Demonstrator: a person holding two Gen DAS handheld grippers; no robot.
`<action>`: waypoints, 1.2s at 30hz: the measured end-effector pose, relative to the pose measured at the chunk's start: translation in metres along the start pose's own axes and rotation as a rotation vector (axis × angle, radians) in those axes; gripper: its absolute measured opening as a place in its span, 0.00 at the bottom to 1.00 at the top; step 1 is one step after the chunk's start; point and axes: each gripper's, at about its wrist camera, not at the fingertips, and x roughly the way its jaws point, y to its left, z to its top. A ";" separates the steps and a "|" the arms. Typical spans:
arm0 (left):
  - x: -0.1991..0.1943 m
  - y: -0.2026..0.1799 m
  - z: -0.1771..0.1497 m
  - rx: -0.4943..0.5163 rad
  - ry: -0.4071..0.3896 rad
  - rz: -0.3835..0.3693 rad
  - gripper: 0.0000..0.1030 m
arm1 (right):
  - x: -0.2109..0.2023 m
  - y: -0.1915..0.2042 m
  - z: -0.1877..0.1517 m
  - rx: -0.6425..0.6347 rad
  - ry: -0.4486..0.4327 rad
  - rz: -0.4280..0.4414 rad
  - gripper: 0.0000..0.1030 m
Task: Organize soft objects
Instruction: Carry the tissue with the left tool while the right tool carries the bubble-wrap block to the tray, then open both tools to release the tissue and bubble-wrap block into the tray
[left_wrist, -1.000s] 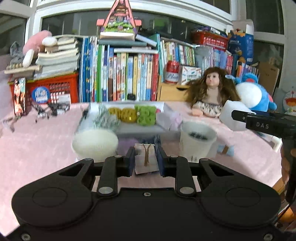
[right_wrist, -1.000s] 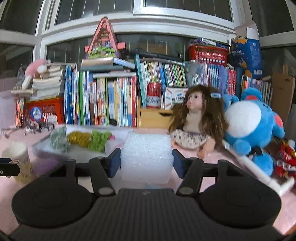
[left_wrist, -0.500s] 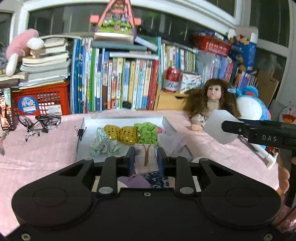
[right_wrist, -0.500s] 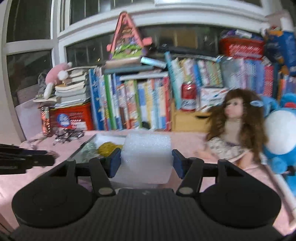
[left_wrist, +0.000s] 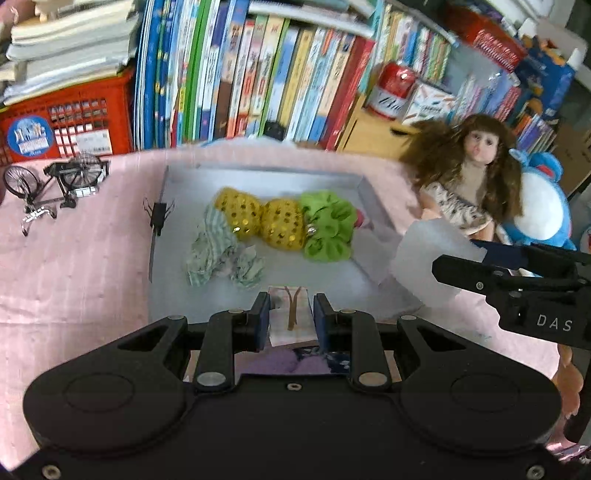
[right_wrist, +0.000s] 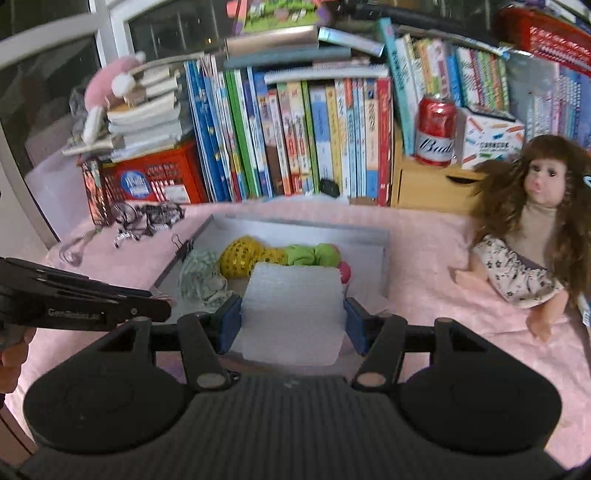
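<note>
A grey tray lies on the pink cloth. In it lie a striped green-white scrunchie, a yellow sequinned one and a bright green one. My left gripper is shut on a small pale card-like pouch with a brown tree mark, above the tray's near edge. My right gripper is shut on a white bubble-wrap block, held over the tray's near right corner.
A doll and a blue plush sit right of the tray. A binder clip grips the tray's left rim. A model bicycle stands at left. Books, a red crate and a can line the back.
Both grippers rose and tipped down over the tray, which now fills the middle of both views. The white cups seen a second ago have dropped out of sight. Both holds are unchanged.
</note>
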 end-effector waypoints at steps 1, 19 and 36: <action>0.006 0.003 0.002 -0.002 0.010 0.006 0.23 | 0.007 0.002 0.002 -0.006 0.014 -0.004 0.61; 0.086 0.043 0.025 -0.021 0.114 0.076 0.22 | 0.103 0.027 0.011 -0.017 0.185 -0.070 0.61; 0.122 0.054 0.031 -0.009 0.117 0.112 0.22 | 0.141 0.036 0.010 0.010 0.204 -0.099 0.60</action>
